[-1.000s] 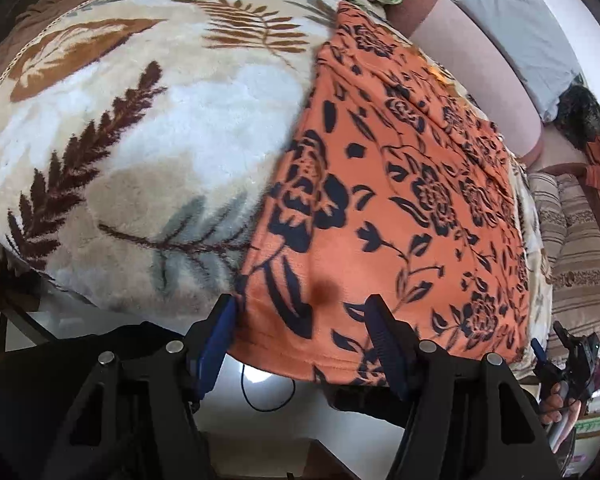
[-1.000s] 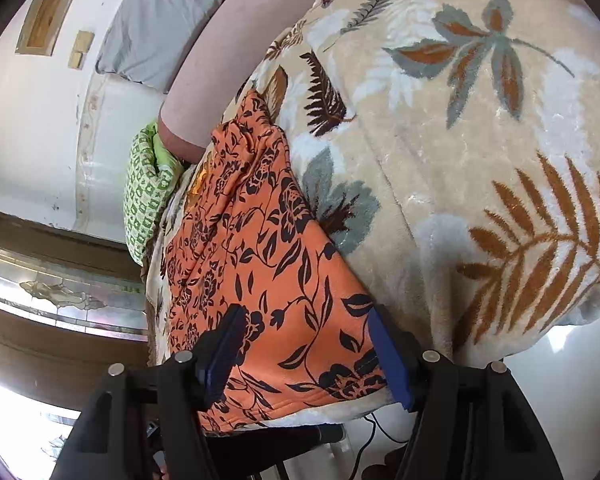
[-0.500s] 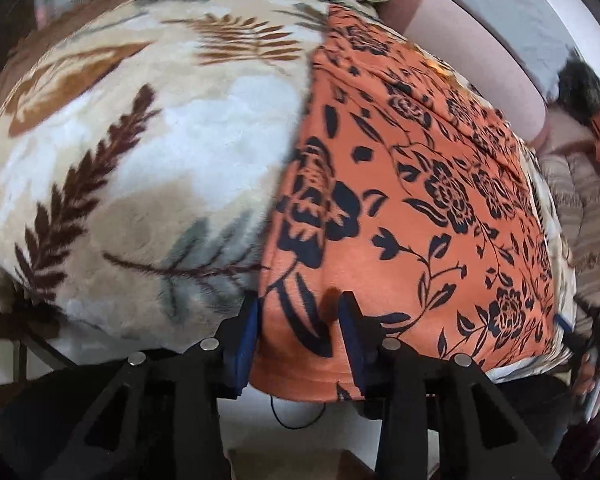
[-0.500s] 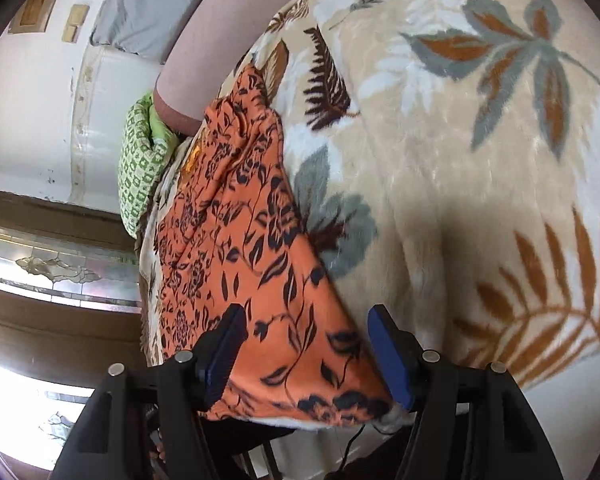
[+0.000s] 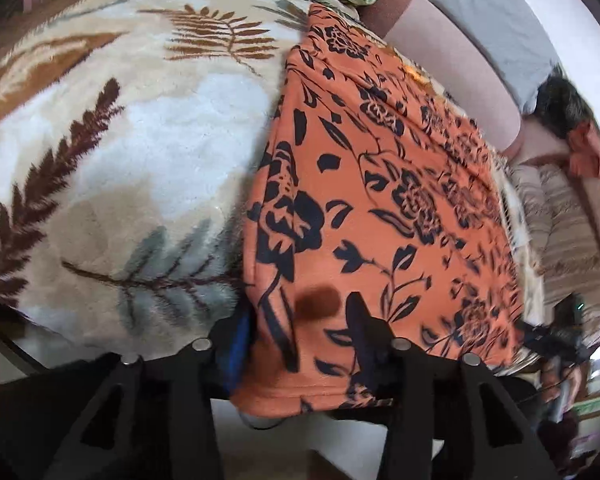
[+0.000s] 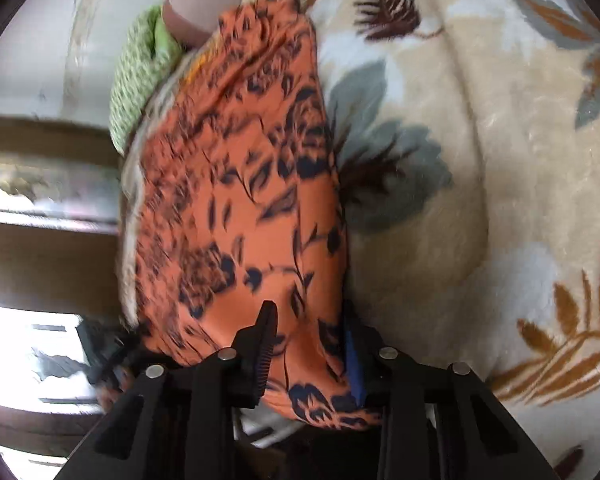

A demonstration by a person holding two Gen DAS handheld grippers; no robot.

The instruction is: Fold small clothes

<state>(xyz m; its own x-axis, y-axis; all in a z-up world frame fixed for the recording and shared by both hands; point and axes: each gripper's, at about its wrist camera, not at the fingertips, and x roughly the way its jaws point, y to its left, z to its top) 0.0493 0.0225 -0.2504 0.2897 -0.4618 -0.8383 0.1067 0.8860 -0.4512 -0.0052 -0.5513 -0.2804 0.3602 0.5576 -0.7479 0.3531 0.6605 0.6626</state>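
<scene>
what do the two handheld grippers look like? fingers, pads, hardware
Both match. Left gripper: black angular fingers with triangular cutouts, silver round bolt heads along the linkage, blue pads on the inner faces. Right gripper: same black frame and silver bolts; one pad shows a ribbed, toothed edge, the other is blue. No cables or markings on either.

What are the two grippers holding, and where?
Both straddle the orange floral cloth at its near hem: left gripper opening at one corner, right gripper closing on the other.
</scene>
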